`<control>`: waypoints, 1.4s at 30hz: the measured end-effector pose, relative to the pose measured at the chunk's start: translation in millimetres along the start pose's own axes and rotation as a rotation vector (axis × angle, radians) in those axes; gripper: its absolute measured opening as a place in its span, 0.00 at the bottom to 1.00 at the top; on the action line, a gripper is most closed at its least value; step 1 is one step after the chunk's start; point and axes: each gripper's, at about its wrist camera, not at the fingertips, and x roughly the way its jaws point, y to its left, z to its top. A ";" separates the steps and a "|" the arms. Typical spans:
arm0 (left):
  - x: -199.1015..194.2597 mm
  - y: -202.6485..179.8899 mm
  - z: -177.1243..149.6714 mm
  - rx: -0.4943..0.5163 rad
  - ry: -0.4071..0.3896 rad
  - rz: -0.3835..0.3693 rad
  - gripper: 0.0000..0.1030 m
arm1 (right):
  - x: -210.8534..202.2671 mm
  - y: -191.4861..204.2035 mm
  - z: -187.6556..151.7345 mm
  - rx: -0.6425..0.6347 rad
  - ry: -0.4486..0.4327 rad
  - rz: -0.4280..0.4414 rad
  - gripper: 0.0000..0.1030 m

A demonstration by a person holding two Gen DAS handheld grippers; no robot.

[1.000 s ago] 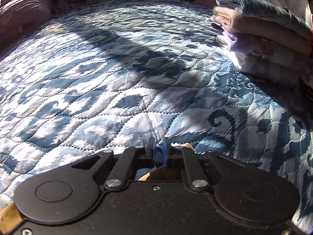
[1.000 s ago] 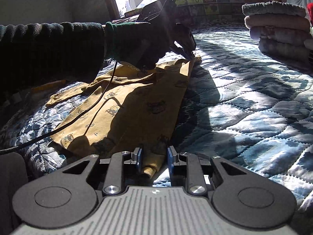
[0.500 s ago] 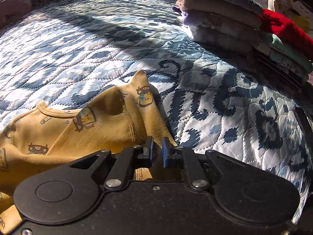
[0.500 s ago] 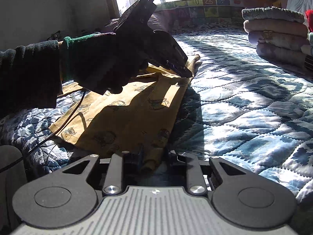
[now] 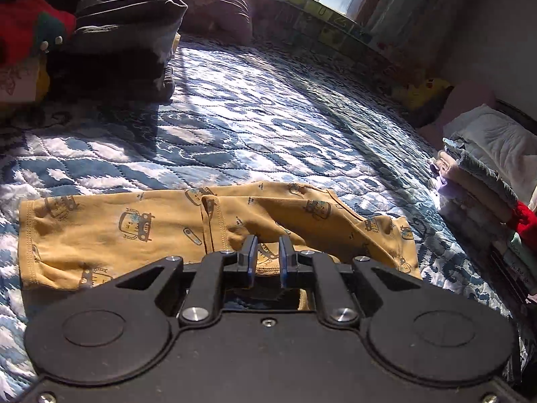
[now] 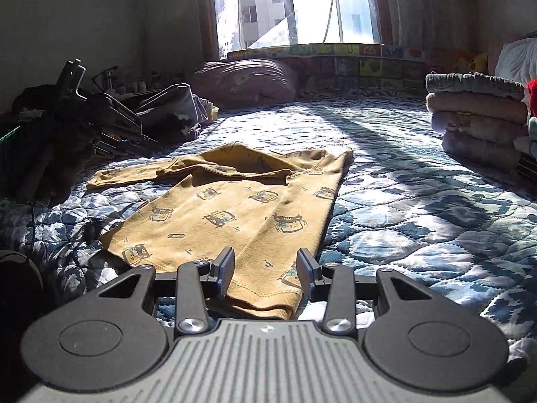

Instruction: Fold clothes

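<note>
- Right wrist view: right gripper (image 6: 265, 268) is held wide open, empty, its fingers straddling the hem of the yellow garment (image 6: 235, 208), which is spread on the quilt (image 6: 419, 208).
- Left gripper (image 5: 267, 258) is seen narrowly parted over a crumpled fold; contact cannot be told.
- Risk, as judged: the loose sleeve may bunch if lifted unevenly.
- Folded stack (image 6: 476, 117) lies further right; window (image 6: 295, 6) is seen beyond.
</note>
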 end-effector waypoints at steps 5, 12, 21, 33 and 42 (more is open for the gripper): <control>7.1 21.9 9.8 -0.119 0.009 -0.010 0.11 | 14.6 -5.0 -4.1 0.127 0.067 0.069 0.50; 40.6 16.8 7.2 -0.145 0.054 0.045 0.21 | 20.2 -0.9 -9.6 0.106 0.095 0.065 0.52; 23.9 -11.9 7.3 -0.084 -0.059 0.059 0.02 | 21.5 -5.6 -6.1 0.133 0.090 0.072 0.52; -30.8 -173.0 29.4 0.410 -0.183 -0.221 0.02 | 4.4 -68.7 -17.2 0.615 0.006 0.226 0.52; -26.0 -236.5 -24.6 0.885 -0.117 -0.342 0.02 | -7.1 -110.4 -36.5 0.943 -0.110 0.300 0.52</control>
